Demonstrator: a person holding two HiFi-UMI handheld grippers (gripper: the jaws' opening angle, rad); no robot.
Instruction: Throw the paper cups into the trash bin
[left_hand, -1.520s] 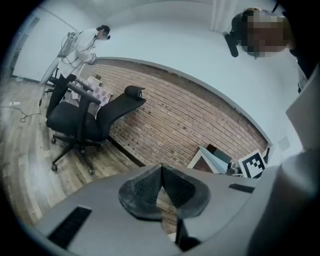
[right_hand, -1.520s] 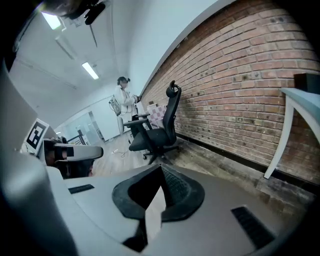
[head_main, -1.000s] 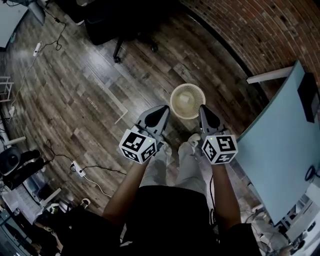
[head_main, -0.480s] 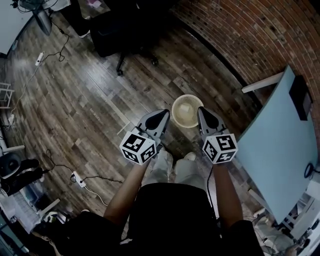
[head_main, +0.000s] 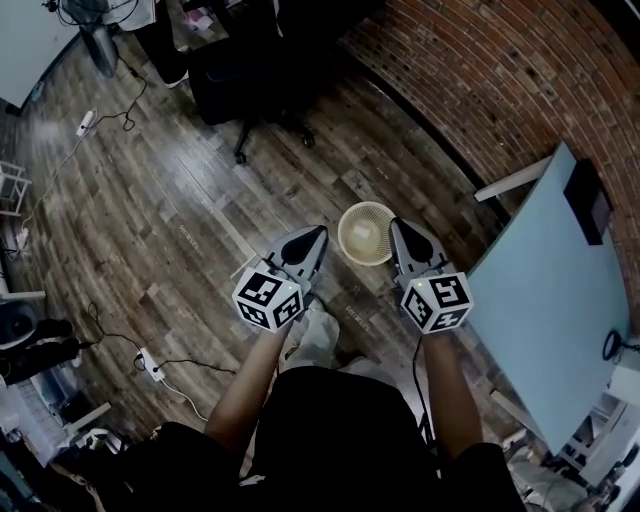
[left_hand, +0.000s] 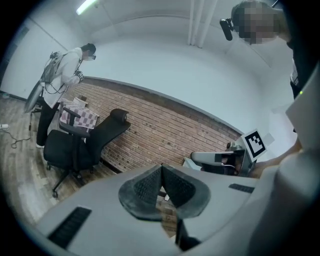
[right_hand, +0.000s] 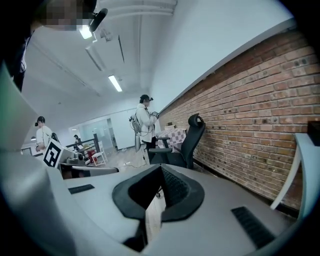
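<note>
Wooden floor: dark planks, underfoot.
Brick wall: red, upper right.
Table: pale blue top, at the right.
Trash bin: round, cream, ribbed wall. Stands on the floor, seen between the two jaw tips and touching neither. Pale shape inside, not identifiable.
Left gripper: jaws clenched together, nothing between them.
Right gripper: jaws likewise closed, empty.

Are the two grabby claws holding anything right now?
Nothing is held: the grey left gripper and grey right gripper both have jaws shut together, empty.
</note>
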